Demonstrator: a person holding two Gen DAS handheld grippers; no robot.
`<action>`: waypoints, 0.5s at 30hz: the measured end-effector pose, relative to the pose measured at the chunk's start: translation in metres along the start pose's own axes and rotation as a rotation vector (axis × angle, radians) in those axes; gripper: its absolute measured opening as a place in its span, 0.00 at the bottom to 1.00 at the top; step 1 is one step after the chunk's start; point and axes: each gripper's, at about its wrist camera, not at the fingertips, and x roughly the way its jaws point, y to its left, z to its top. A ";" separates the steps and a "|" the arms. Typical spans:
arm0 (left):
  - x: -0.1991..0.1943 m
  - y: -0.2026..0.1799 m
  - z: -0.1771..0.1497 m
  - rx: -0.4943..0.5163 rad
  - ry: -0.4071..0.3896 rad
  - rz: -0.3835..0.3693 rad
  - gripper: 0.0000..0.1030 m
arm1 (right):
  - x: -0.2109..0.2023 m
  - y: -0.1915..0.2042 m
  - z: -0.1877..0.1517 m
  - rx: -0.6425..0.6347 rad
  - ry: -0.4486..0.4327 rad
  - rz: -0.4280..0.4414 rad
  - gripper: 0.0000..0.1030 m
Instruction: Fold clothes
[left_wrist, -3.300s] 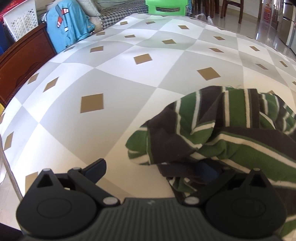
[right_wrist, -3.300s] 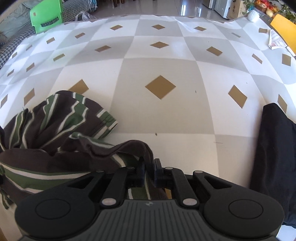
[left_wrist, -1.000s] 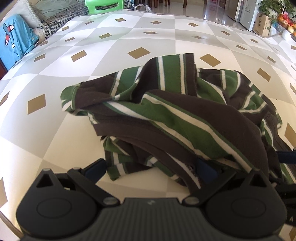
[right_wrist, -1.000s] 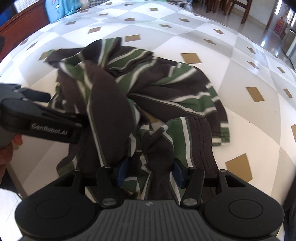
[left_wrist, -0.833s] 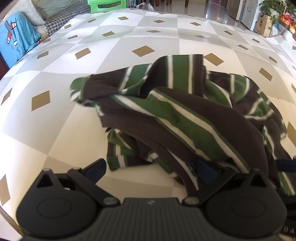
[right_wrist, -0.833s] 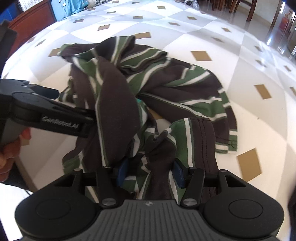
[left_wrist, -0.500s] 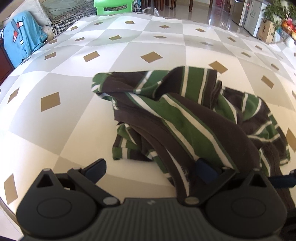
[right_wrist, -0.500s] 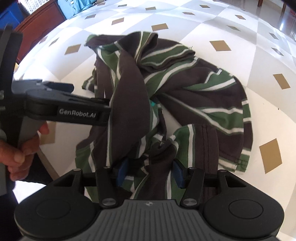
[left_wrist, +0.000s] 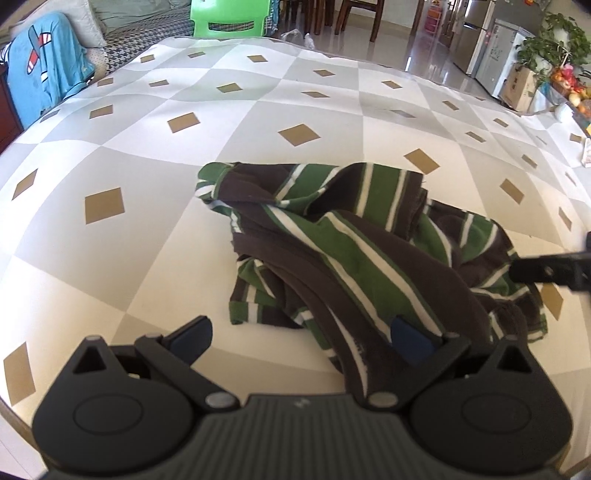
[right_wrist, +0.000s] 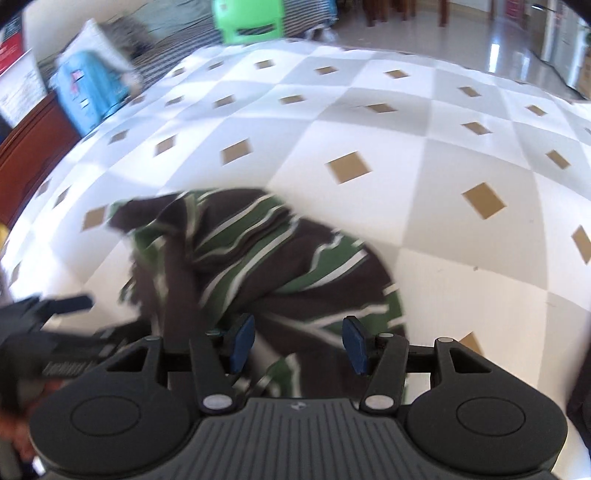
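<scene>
The brown, green and white striped knit garment (left_wrist: 354, 251) lay in a crumpled heap on the white and grey checked tablecloth with tan diamonds (left_wrist: 258, 118), near the table's front edge. No flat panel, straight fold line or squared outline showed in either view; layers overlapped at random and 1 striped cuff or hem stuck out toward the left. In my judgement the folding had not begun: the garment had yet to be spread flat, and every fold remained to be made.

The left gripper (left_wrist: 299, 334) had its 2 fingers spread wide. A band of brown cloth ran over its right-hand blue pad (left_wrist: 408, 341), while the left-hand pad stood clear above bare tablecloth, so nothing was pinched.

The right gripper (right_wrist: 298, 343) stood with its 2 fingers about half apart. The right wrist view was motion-blurred, but both blue pads appeared bare, with the cloth lying below and between them rather than clamped. I judged that neither tool held the garment.

A green plastic chair (left_wrist: 229, 18) stood beyond the far edge of the table.
</scene>
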 end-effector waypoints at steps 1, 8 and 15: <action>-0.001 0.000 0.000 0.003 -0.003 -0.009 1.00 | 0.002 -0.004 0.004 0.020 -0.002 -0.010 0.50; -0.003 -0.003 -0.001 0.005 0.008 -0.043 1.00 | 0.028 -0.003 0.020 0.070 0.000 -0.039 0.50; -0.005 -0.003 -0.012 0.008 0.031 -0.101 1.00 | 0.047 0.006 0.025 0.052 0.027 -0.018 0.51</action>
